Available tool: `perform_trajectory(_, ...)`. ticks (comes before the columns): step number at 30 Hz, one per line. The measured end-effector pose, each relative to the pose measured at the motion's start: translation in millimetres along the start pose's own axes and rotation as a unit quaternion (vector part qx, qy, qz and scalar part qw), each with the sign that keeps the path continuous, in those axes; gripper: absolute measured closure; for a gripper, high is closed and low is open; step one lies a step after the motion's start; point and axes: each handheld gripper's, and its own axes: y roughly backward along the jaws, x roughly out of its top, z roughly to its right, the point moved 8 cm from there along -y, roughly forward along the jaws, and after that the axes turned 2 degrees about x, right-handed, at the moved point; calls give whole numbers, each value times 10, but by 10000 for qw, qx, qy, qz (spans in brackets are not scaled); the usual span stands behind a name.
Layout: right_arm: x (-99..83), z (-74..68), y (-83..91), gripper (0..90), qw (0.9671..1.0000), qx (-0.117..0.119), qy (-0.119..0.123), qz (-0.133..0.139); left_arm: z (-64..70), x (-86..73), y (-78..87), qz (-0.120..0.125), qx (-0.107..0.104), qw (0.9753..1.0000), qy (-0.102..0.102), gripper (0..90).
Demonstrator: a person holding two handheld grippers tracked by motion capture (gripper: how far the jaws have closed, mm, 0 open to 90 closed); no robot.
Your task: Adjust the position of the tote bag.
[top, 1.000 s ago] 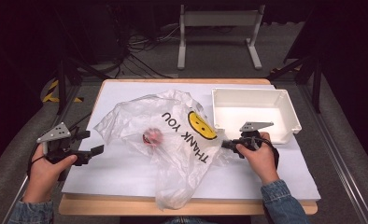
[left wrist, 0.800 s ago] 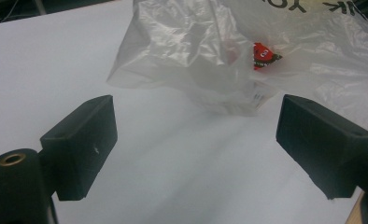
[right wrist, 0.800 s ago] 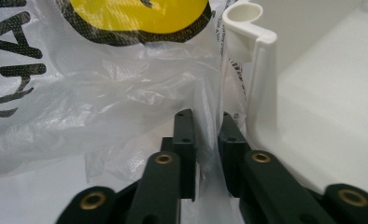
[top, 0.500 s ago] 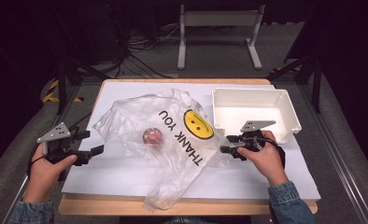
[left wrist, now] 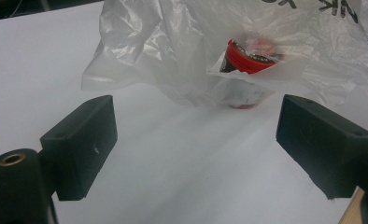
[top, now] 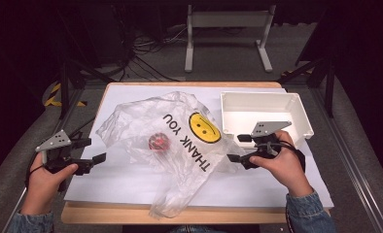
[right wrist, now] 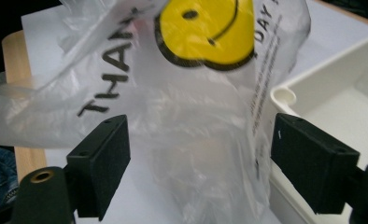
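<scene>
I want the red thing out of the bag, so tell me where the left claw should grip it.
Grip the red lid by its ridged rim, coming from the left claw's side. There the bag gapes and the rim shows bare; elsewhere plastic film covers it. The claw is open and already faces it.

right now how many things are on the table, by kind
plastic bag: 1
red-lidded container inside the bag: 1
white bin: 1
white paper sheet covering the table: 1
total: 4
</scene>
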Motion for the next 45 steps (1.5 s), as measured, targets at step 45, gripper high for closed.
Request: perform_trajectory(45, 391, -398, -1368, 142, 9978, 551, 164, -319, 32, -25, -66, -83, -60, 9999, 18, 133)
